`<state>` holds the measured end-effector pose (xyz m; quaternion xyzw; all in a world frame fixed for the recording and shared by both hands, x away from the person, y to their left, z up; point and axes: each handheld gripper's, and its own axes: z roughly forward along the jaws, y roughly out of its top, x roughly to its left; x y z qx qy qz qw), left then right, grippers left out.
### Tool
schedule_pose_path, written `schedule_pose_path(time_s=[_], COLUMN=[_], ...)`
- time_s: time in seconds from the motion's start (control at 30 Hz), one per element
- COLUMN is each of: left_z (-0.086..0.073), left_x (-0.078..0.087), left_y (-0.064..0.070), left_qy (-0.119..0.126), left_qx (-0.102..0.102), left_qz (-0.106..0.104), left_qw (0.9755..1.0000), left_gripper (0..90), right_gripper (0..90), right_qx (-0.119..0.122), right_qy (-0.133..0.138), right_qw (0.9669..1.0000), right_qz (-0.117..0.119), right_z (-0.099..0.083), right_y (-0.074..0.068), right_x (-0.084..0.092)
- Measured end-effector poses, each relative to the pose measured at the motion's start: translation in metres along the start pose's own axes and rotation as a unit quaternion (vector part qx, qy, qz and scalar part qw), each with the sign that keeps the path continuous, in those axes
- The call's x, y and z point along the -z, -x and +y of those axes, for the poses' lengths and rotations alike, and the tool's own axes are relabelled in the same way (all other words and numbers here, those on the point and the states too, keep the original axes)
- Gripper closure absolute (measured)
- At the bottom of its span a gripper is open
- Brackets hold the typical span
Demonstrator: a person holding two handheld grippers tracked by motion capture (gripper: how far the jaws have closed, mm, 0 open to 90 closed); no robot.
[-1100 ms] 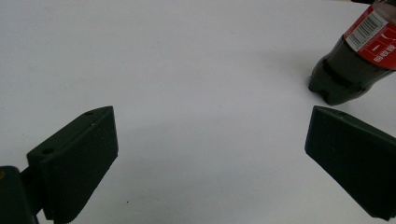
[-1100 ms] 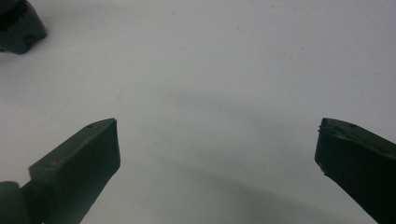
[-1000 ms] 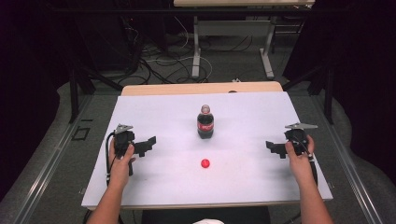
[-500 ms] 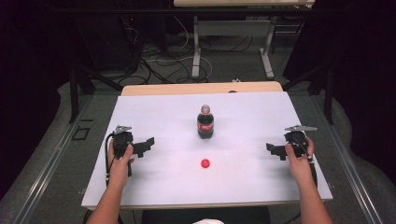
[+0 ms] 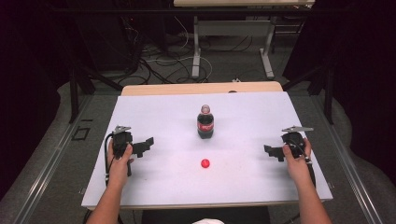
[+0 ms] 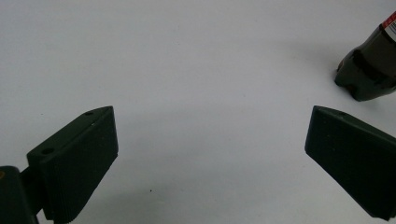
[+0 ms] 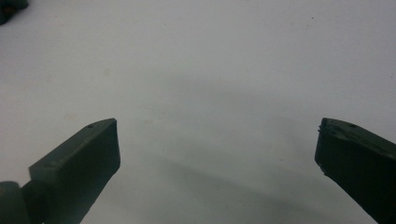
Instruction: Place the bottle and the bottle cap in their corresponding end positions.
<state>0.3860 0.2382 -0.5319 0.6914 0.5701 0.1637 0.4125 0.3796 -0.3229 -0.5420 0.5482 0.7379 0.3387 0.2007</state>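
Cola bottle (image 5: 205, 123) stands upright at mid-table, slightly toward the far edge: dark liquid, red label band, greyish neck top with no cap on it. Its rounded dark base shows at the upper right of the left gripper view (image 6: 369, 70). Small red cap (image 5: 205, 163) lies on the table just nearer the person, apart from the bottle, round and glossy.

Table (image 5: 261, 186) surface is matte white, flat, with a few faint specks; a tan wooden strip runs along its far edge.

Left gripper (image 5: 145, 143) rests low at the table's left, jaws spread wide, nothing between them; blocky black matte pads. Right gripper (image 5: 271, 152) sits at the right side, jaws likewise wide apart and empty.

Against the earlier frames: both grippers hold the same spots; bottle and cap unmoved.
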Motion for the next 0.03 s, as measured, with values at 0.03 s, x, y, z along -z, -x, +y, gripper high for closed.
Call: schedule_pose_path(time_s=[0.03], left_z=[-0.0001], left_x=[-0.0002], left_y=[0.0], left_qy=[-0.001], left_qx=[0.0], left_qz=[0.001], left_qw=[1.0], left_gripper=[2.9], right_gripper=[0.0], right_qx=[0.0], right_qy=[0.0], right_qw=[1.0], right_qz=[0.0], right_z=[-0.0001], right_y=[0.0001], right_x=[0.0])
